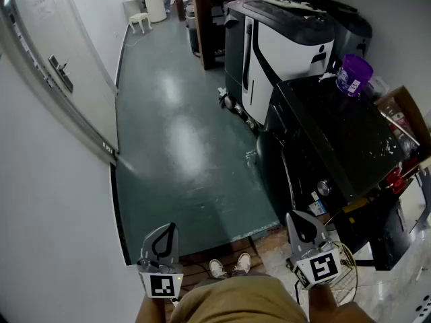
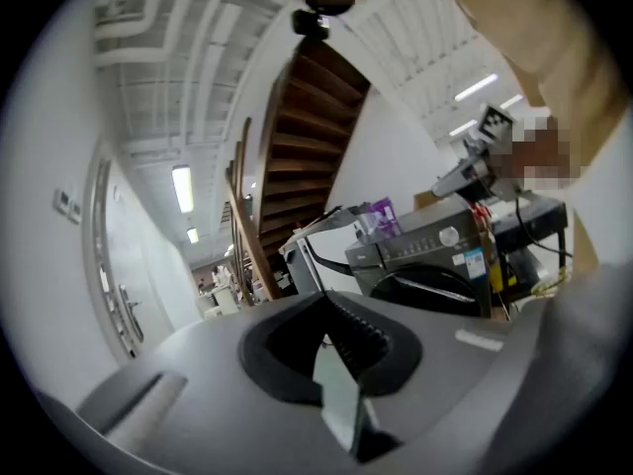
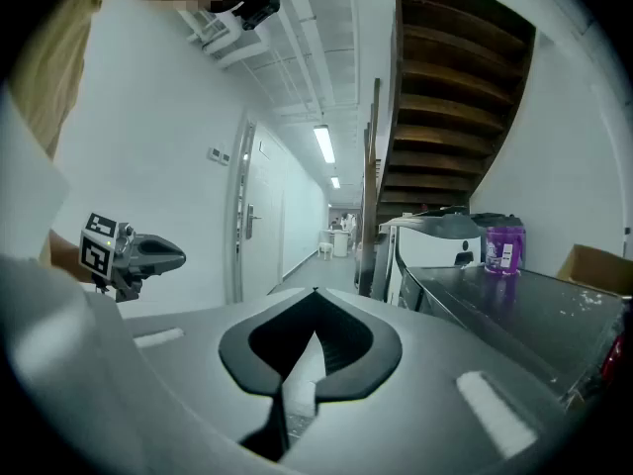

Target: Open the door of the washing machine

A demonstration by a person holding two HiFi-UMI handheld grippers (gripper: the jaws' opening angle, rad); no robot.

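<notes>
Both tongs sit low by the person's legs, left gripper [image 1: 170, 231] and right gripper [image 1: 297, 218], jaws pressed together on nothing. The washer [image 1: 330, 147] stands just right of the right gripper, with a purple bottle [image 1: 353, 75] on top, a scrubber [image 1: 283, 42] beyond it and a box [image 1: 404, 110] alongside. Only the left gripper view faces its round door [image 2: 435, 290], which is shut. The head view catches mostly the lid.
</notes>
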